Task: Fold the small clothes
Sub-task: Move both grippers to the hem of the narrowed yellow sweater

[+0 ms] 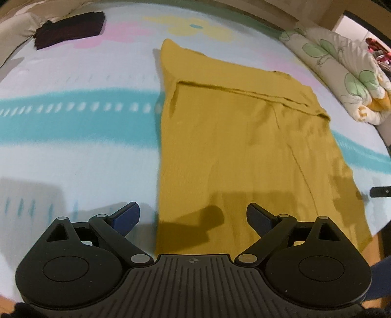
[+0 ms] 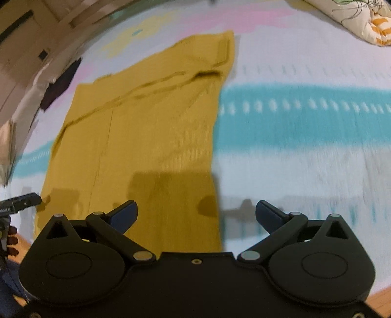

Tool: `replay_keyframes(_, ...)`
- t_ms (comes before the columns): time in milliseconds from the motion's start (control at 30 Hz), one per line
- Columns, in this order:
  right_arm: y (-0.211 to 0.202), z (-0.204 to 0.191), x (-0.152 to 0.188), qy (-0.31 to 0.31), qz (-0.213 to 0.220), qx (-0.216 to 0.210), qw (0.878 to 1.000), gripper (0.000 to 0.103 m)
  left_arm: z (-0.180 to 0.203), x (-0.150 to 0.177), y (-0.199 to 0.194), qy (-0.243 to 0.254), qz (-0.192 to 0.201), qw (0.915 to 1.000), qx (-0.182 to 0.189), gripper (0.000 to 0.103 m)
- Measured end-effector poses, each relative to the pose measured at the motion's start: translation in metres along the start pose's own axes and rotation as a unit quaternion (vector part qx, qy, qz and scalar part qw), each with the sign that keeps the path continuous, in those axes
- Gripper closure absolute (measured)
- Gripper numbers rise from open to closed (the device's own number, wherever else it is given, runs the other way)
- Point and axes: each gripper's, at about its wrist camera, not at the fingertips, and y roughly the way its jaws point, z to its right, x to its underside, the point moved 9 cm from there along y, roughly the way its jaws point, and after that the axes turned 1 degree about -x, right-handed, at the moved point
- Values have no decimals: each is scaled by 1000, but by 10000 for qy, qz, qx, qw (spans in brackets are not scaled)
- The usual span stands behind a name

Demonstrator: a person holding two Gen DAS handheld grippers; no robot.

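Left wrist view: mustard-yellow knit garment (image 1: 244, 146) spread flat on the bed sheet (image 1: 73, 151), long and roughly rectangular, near hem reaching the bed's near edge. Sides apparently already folded inward, judging by the straight long edges and a lengthwise seam line; a layered crosswise ridge near the far end, a narrow part poking out beyond it. Probably midway through: narrowing done, lengthwise fold from hem toward collar yet to come. Fabric finely ribbed, matte, soft, likely to sag when lifted. Left tool (image 1: 193, 215) poised above the garment's near left corner, blue-padded fingers wide apart, holding nothing. Sheet pale blue, printed with a teal band, white dashes, pink patches and a yellow flower. Dark maroon folded cloth (image 1: 68, 29) lying well apart at the far left corner, perhaps a finished piece. Puffy floral quilt (image 1: 342, 73) bunched along the right side. Tip of the other tool just visible at the right edge.

Right wrist view: same garment (image 2: 146, 137) seen from its right side, ribbing faintly visible, right edge straight, crosswise ridge again toward the far end. Right tool (image 2: 196, 215) hovering over the near right corner, fingers spread apart, empty, one over the cloth and one over bare sheet (image 2: 305, 159). Left tool (image 2: 22, 201) peeking in at the left margin, beside the near left corner. Dark cloth (image 2: 61, 80) far left, partly out of frame. Sheet blurred; quilt (image 2: 361, 22) at top right.
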Motion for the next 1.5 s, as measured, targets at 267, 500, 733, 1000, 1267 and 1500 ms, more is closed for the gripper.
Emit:
replay_keyframes(267,3,4,45,-103,-588,-99,9982,0,0,27,-7,-92,-135,9999,31,7)
replay_keyframes(500,8,-5,59,-198,-869,-300,9956,0,5,38,-2,-70,-310,9995,91,1)
replay_keyframes(733,16,-7,52,16,-847,-449,9954,0,0,37,-2,-396,-318,9983,292,1)
replay_keyframes(1000,18,-6,52,36,-837,-495,9953,0,2,47,-4,-497,-535,9962,476,1)
replay_keyframes(1267,17,-5,51,126,-804,-587,9950,0,4,45,0,-606,-542,9959,393,1)
replay_keyframes(1500,13,-2,51,289,-734,-751,9941,0,8,41,-3,-663,-394,9949,654,17)
